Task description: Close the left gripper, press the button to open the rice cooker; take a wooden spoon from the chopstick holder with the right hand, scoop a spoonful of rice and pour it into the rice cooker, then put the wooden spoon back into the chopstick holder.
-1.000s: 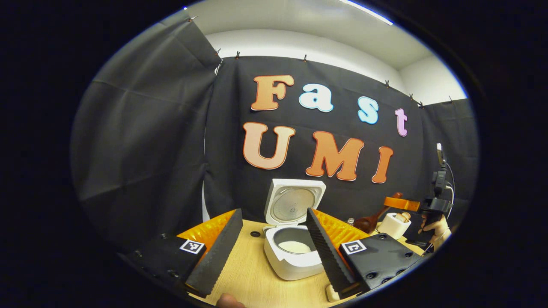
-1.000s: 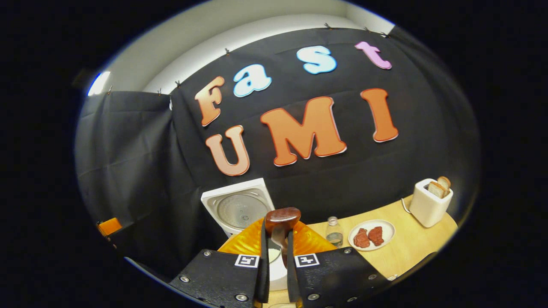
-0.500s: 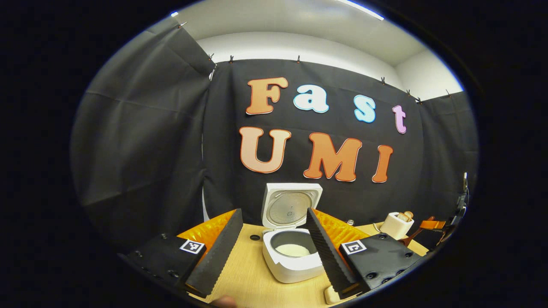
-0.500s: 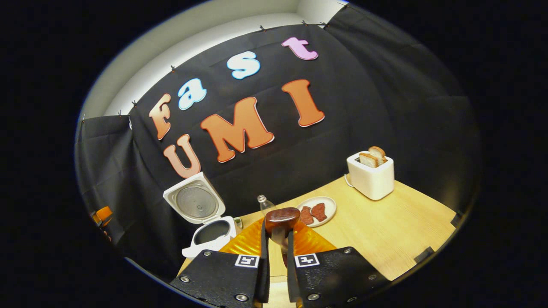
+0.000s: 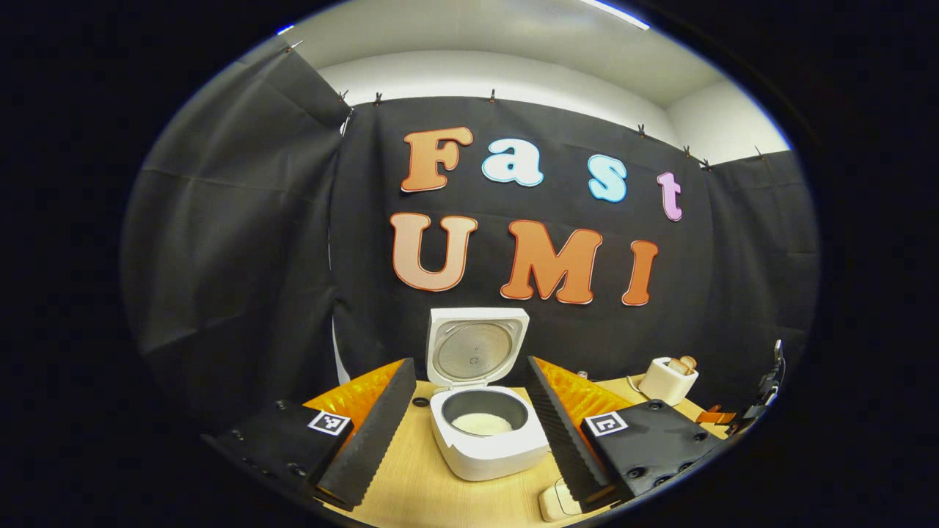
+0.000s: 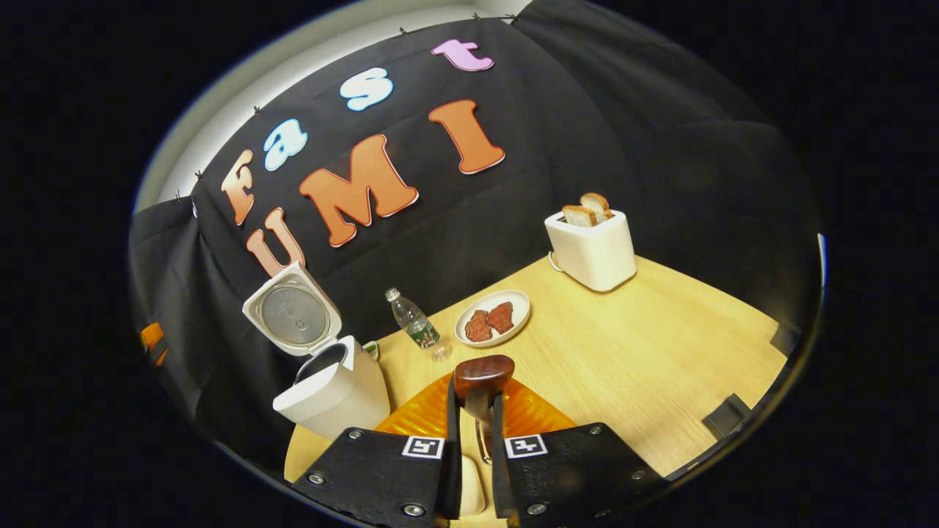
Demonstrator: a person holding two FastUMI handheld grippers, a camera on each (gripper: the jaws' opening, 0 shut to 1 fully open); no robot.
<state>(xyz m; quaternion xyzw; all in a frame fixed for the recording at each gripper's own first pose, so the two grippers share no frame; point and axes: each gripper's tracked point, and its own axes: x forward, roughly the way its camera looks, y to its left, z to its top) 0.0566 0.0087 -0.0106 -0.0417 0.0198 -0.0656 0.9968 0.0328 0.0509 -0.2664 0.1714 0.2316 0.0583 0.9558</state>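
Observation:
The white rice cooker (image 5: 488, 447) stands open, lid (image 5: 473, 352) upright, with white rice (image 5: 480, 423) in its grey pot. My left gripper (image 5: 469, 363) is open, its fingers either side of the cooker and short of it. The right gripper (image 6: 475, 400) is shut on the dark wooden spoon (image 6: 483, 372), whose bowl sticks up past the fingertips. The cooker (image 6: 334, 396) sits to that gripper's left. A pale rounded object (image 6: 469, 484) lies below its fingers; what it is I cannot tell. The right gripper (image 5: 763, 392) is also seen far right, low.
On the wooden table (image 6: 660, 367) stand a small water bottle (image 6: 414, 326), a plate (image 6: 518, 302) with two brown pieces, and a white toaster (image 6: 590, 246) holding bread. The toaster (image 5: 666, 379) is back right. A cream object (image 5: 557, 502) lies at the near edge.
The right gripper has swung right and away from the cooker with the spoon still in it, tilting down toward the table. The left gripper shifted slightly and stays open.

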